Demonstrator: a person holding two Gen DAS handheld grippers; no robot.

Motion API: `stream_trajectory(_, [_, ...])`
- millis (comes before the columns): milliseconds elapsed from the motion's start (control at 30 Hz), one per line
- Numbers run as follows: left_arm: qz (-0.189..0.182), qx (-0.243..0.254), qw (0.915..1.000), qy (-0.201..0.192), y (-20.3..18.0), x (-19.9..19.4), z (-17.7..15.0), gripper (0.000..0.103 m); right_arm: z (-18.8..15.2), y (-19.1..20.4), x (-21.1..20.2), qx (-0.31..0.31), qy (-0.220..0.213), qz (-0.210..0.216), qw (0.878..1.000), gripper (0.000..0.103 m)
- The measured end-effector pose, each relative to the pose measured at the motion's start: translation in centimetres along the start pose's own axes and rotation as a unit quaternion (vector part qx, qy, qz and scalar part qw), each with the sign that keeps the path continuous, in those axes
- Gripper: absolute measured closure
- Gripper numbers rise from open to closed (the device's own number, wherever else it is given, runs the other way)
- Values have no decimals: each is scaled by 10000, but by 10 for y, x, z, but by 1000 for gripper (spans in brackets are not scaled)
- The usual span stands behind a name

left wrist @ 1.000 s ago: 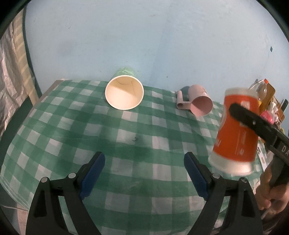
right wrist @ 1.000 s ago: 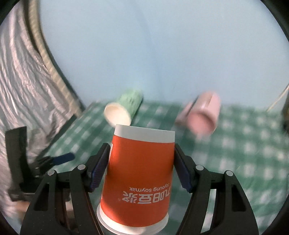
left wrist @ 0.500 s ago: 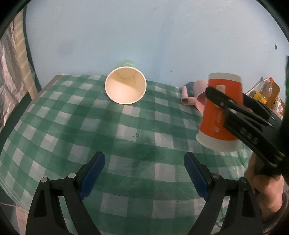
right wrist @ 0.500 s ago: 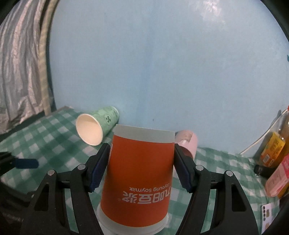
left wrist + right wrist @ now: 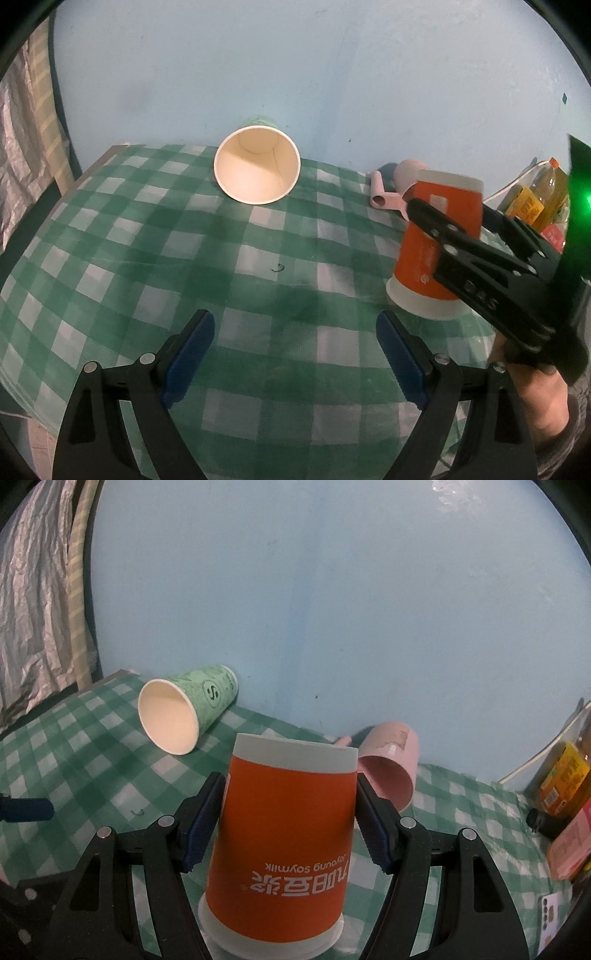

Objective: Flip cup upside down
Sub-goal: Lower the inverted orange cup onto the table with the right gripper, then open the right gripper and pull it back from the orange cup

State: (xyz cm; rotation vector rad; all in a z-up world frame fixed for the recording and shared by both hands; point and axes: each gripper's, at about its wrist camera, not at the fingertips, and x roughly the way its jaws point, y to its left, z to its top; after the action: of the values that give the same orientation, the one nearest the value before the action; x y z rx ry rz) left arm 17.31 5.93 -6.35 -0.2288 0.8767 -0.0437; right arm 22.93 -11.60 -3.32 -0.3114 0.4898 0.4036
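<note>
An orange paper cup (image 5: 284,853) with white bands is held upside down, rim down, between the pads of my right gripper (image 5: 290,819). In the left wrist view the same cup (image 5: 436,251) sits at the right with its rim at or just above the green checked tablecloth (image 5: 184,258); I cannot tell whether it touches. My left gripper (image 5: 295,354) is open and empty, low over the cloth near its front edge, left of the cup.
A green paper cup (image 5: 257,170) lies on its side at the back, mouth toward me. A pink mug (image 5: 388,771) lies on its side behind the orange cup. Bottles and packets (image 5: 535,199) stand at the far right by the blue wall.
My right gripper has carried the upside-down orange cup down and leftward toward the cloth. The left gripper has stayed open and shifted only slightly.
</note>
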Motion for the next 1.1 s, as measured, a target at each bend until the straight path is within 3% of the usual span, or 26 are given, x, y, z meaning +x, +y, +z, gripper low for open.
stream_trajectory(433, [-43, 0, 10000, -85, -4, -10, -3, 13, -17, -15, -36, 462, -226, 196, 9985, 32])
stream_trajectory(700, [11, 250, 9984, -513, -25, -39, -2, 12, -16, -30, -76, 735, -639, 332, 9947, 29])
stream_trajectory(900, [35, 531, 9934, -1016, -49, -69, -4, 2, -18, -40, -109, 906, -832, 452, 9914, 29])
stream_trajectory(1000, [27, 580, 9909, -1211, -57, -82, -3, 1, -22, -44, -124, 989, -938, 490, 9895, 20])
stream_trajectory(1100, [-13, 520, 9877, -1474, -63, -97, -3, 1, -26, -48, -137, 1057, -1012, 465, 9881, 19])
